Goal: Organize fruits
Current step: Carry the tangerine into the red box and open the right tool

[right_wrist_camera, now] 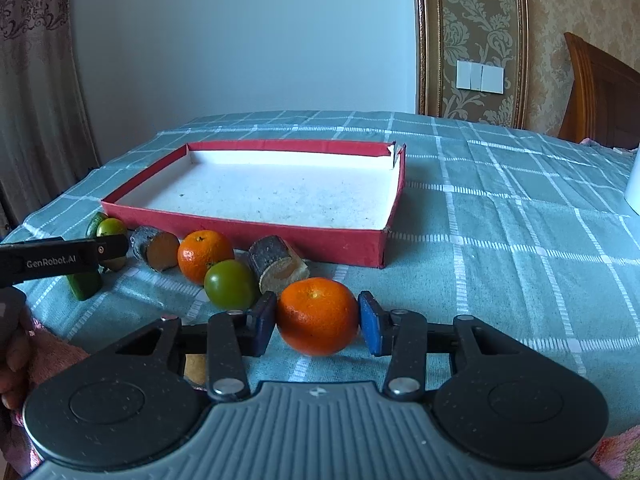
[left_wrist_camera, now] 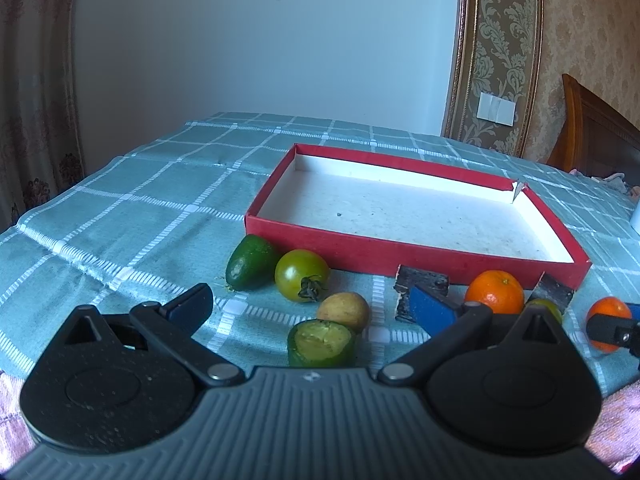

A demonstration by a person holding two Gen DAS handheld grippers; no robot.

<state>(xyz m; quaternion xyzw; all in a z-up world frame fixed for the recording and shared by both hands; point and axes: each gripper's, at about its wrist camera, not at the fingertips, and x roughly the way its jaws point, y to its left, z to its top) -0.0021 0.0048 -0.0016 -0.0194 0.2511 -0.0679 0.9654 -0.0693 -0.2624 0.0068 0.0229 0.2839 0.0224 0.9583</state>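
Note:
In the right wrist view my right gripper (right_wrist_camera: 317,322) is shut on an orange (right_wrist_camera: 317,316), with a blue pad against each side, just above the checked cloth. Behind it lie a green tomato (right_wrist_camera: 230,284), a second orange (right_wrist_camera: 204,254) and two dark-skinned cut chunks (right_wrist_camera: 280,264). My left gripper (left_wrist_camera: 312,308) stands open and holds nothing. A cut green fruit (left_wrist_camera: 320,344) and a small yellowish fruit (left_wrist_camera: 344,311) lie between its fingers. A whole green fruit (left_wrist_camera: 250,262) and a green tomato (left_wrist_camera: 300,274) sit just beyond. The red box (left_wrist_camera: 400,252) is empty.
The table wears a teal checked cloth (right_wrist_camera: 500,220), bare to the right of the box. A white object (right_wrist_camera: 634,188) stands at the far right edge. A hand (right_wrist_camera: 12,344) and pink fabric show at the lower left. A wall and a curtain are behind.

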